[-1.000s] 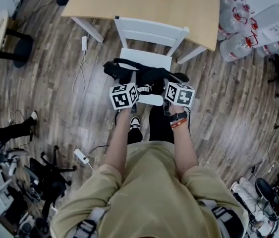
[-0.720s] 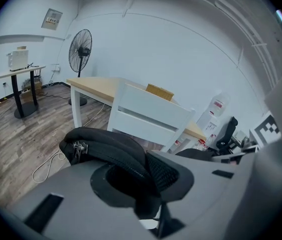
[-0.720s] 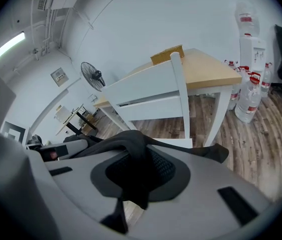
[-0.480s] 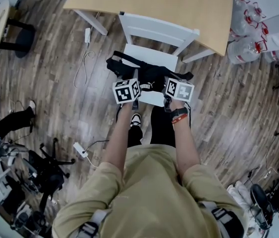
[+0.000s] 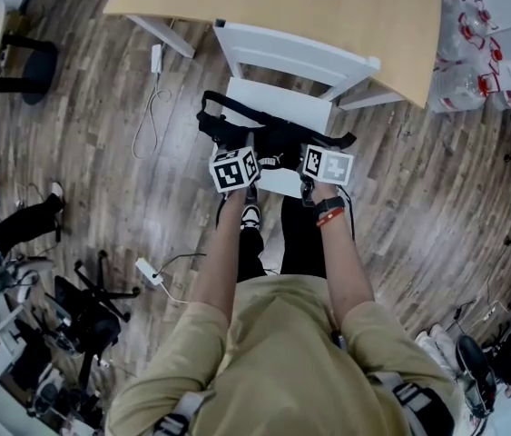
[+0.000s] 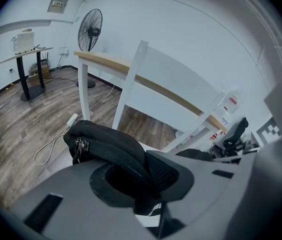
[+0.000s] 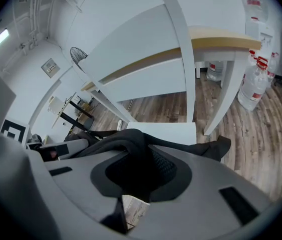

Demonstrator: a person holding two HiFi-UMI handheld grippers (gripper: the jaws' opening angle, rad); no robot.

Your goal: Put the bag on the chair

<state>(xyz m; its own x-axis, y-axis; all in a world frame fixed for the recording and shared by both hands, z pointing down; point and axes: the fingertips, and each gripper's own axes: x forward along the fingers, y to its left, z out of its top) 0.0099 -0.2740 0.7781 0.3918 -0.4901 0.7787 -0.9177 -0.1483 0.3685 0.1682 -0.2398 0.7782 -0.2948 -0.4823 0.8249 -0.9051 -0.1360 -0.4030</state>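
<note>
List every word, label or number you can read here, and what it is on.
No text is readable.
Black bag, white print: too blurred to read.
Wall plaque: too small to read.
Water bottle, red label: too blurred to read.

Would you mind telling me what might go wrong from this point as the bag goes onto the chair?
1. The bag, gripped by the left gripper and the right gripper, reaches past the left edge of the chair seat. Released like this, it may tip and slide to the floor.
2. Its strap sticks out past the seat's right side and might catch on a gripper as it draws away, dragging the bag off.
</note>
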